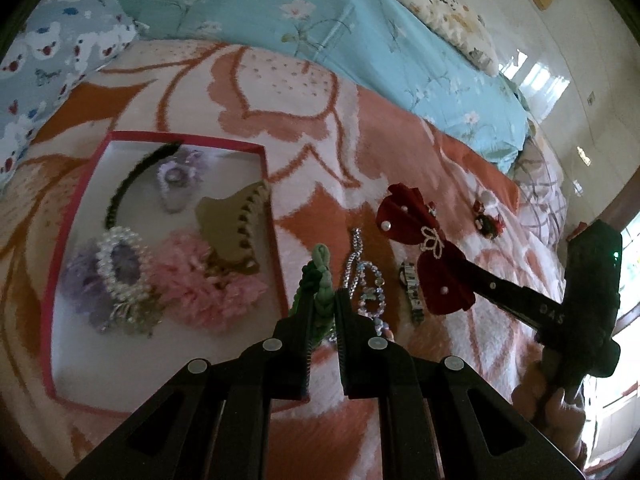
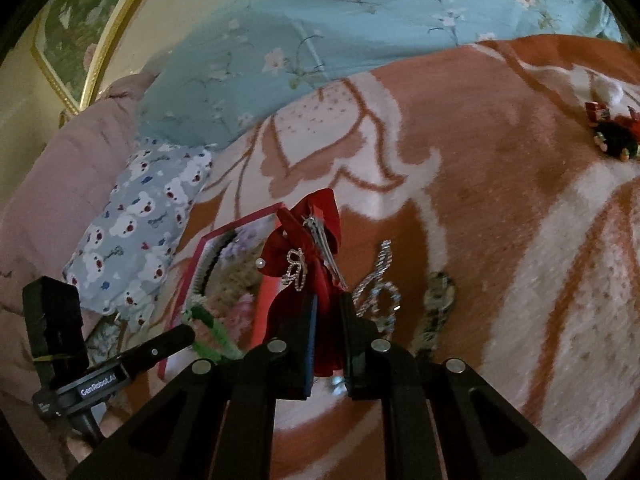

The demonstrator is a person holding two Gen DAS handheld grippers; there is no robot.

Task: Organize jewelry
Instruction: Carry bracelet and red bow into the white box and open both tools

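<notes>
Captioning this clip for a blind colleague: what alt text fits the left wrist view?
The left gripper is shut on a green braided hair tie beside a red box of hair accessories on a floral blanket; at right, the right gripper holds a red bow.

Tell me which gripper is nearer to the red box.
Left. The left gripper, holding the green hair tie, is just beside the red box; the right gripper with the red bow is farther away.

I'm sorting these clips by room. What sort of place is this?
Most likely a bedroom: the work surface is a bed with a fleecy orange blanket, a floral blue quilt and a bear-print pillow.
</notes>
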